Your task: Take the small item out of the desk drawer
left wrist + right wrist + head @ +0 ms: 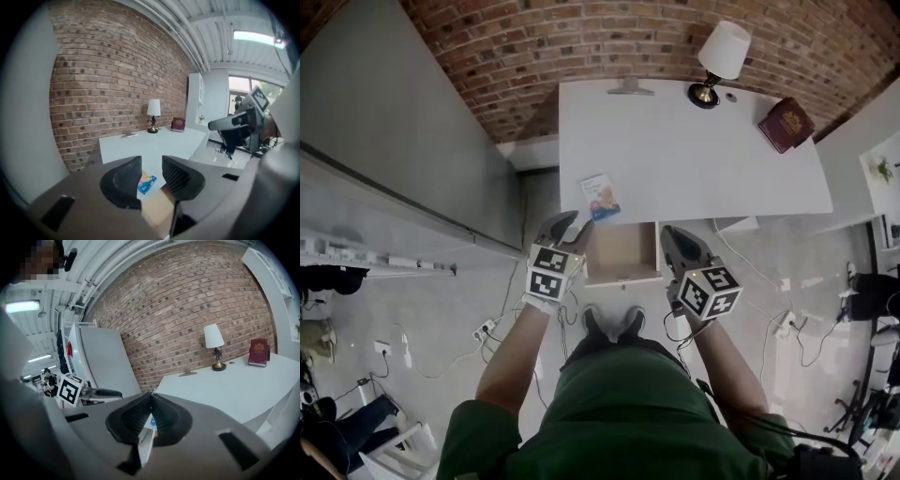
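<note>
A small blue packet [600, 197] lies flat on the white desk [694, 159], near its front edge, just above the left corner of the open drawer [623, 253]. The drawer's brown inside looks bare. My left gripper [574, 228] hovers at the drawer's left front corner, open, with nothing between its fingers. In the left gripper view the blue packet [146, 183] shows through the gap of the left gripper [151, 171], well beyond it. My right gripper [672, 236] hangs at the drawer's right side. In the right gripper view the right gripper [151, 399] is shut, jaw tips meeting on nothing.
A lamp [719, 58] and a dark red book [785, 124] stand at the desk's far right. A grey cabinet [394, 131] runs along the left. Cables and sockets [487, 328] lie on the floor. The person's shoes [614, 323] are right in front of the drawer.
</note>
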`<state>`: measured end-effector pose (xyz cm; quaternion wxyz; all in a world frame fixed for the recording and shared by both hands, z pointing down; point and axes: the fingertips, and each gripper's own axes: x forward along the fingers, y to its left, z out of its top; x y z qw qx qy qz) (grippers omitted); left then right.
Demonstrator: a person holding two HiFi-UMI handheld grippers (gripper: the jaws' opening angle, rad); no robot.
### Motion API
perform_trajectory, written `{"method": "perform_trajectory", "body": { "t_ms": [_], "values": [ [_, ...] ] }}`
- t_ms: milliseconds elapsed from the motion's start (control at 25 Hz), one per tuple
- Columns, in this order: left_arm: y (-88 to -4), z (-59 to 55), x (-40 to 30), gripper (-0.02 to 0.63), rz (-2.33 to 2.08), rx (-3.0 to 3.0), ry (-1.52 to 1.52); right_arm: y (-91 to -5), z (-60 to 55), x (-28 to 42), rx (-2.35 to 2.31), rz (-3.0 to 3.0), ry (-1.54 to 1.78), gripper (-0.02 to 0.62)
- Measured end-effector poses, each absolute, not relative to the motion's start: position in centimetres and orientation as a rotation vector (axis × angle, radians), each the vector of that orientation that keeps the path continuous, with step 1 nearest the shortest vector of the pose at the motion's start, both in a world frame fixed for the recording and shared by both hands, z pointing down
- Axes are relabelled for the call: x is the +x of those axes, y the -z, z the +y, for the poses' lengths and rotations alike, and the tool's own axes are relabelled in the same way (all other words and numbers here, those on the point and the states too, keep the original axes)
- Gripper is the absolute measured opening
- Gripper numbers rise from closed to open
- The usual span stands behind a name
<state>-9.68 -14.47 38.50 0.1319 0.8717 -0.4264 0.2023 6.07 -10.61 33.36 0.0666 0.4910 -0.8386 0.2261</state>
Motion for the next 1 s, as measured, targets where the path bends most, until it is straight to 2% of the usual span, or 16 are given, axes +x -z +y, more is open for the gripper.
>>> {"method": "perform_trajectory", "body": {
  "t_ms": [360,720,1000],
  "values": [
    [-25.6,-13.1,-8.9,0.054,-1.337,2.67,-0.261,-25.5,-10.8,5.4,1.51,-2.656,-0.446,0.003],
    [-19.1,-11.9,-10.1,0.034,-1.466,2.724,-0.141,-17.2,-10.1,4.9,1.574,-2.723,-0.057,0.003],
    [-15.9,-12.1,-11.9,0.032,-1.586,2.734,-0.041,-15.1,-10.0,4.7,1.568,-2.732,0.105,0.003]
  ]
}}
